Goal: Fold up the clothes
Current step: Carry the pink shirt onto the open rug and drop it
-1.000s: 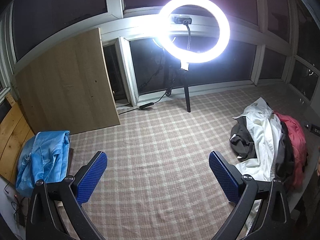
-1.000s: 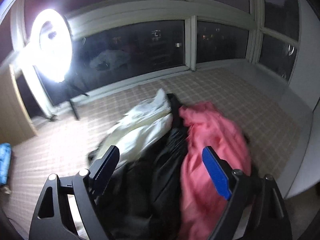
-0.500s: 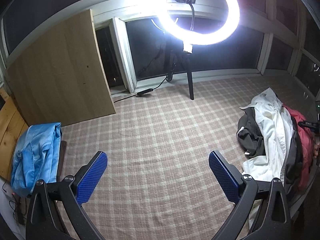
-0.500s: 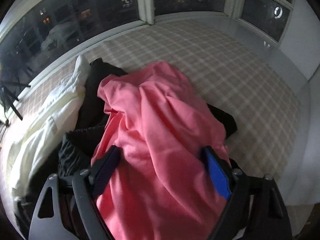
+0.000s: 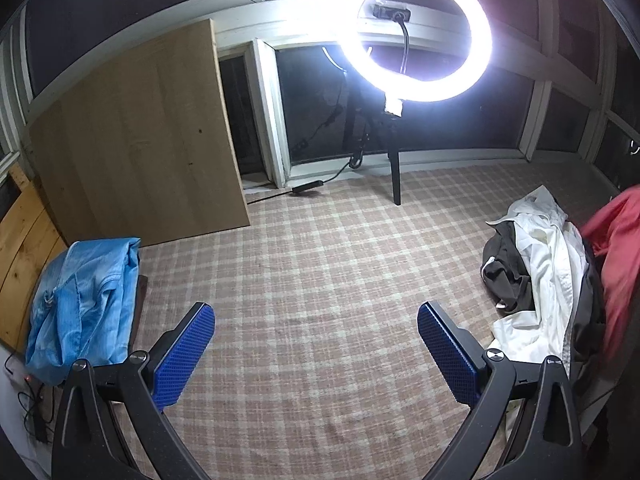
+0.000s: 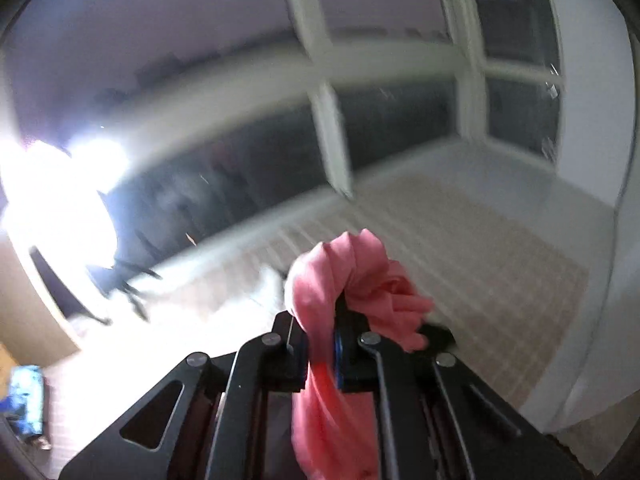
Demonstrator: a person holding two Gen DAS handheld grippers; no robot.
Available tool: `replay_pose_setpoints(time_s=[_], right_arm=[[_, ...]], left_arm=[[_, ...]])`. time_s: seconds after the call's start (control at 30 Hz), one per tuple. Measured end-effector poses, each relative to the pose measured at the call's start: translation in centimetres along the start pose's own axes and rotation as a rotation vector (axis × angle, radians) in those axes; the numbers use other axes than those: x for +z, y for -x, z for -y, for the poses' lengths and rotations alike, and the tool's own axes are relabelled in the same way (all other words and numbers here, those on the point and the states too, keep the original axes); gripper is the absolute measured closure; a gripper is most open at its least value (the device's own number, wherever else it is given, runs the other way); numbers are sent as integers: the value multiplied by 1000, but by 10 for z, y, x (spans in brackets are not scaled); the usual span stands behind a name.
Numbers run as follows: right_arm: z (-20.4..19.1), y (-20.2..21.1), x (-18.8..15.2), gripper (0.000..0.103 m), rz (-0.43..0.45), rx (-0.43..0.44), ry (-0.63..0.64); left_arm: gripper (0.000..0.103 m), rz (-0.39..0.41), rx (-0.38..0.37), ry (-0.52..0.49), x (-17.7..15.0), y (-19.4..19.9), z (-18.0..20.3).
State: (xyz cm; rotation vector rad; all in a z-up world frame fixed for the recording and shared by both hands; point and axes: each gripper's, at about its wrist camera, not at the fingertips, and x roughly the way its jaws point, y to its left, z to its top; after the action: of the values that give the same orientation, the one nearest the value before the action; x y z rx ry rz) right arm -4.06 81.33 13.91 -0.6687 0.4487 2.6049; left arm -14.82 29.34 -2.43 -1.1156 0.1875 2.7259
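Above the plaid mat (image 5: 320, 280), R gripper (image 6: 322, 344) is clamped on bunched pink garment (image 6: 352, 280), lifted off clothes pile (image 5: 540, 280). L gripper (image 5: 316, 352) hangs w/ 2 fingers spread wide, nothing between them.

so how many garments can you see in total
5, maybe more buried. Blue garment far left; dark garment, white garment and a black one piled right; pink garment pinched in the right gripper.
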Motion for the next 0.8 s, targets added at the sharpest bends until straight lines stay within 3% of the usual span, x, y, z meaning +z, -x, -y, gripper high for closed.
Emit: replay_pose_setpoints(time_s=[0.13, 0.3, 0.43, 0.53, 0.63, 0.73, 0.77, 0.8], right_arm=[[-79, 77, 24, 94, 121, 150, 126], [-188, 129, 23, 94, 130, 360, 262], [-271, 116, -8, 94, -2, 551, 326], [-336, 70, -52, 89, -172, 654, 343], [-387, -6, -118, 79, -440, 602, 405], [-387, -61, -170, 74, -576, 488, 402], [-382, -73, -182, 68, -590, 453, 407], [-375, -79, -199, 56, -607, 420, 419]], left_arm=[[1, 30, -11, 12, -4, 13, -18], [1, 61, -15, 45, -13, 33, -53], [1, 82, 18, 60, -26, 49, -86], [1, 78, 51, 71, -37, 54, -112], [1, 40, 77, 70, -49, 48, -132], [1, -17, 102, 35, -64, 31, -140], [1, -36, 109, 23, -70, 24, -141], [1, -56, 97, 14, -75, 19, -139]])
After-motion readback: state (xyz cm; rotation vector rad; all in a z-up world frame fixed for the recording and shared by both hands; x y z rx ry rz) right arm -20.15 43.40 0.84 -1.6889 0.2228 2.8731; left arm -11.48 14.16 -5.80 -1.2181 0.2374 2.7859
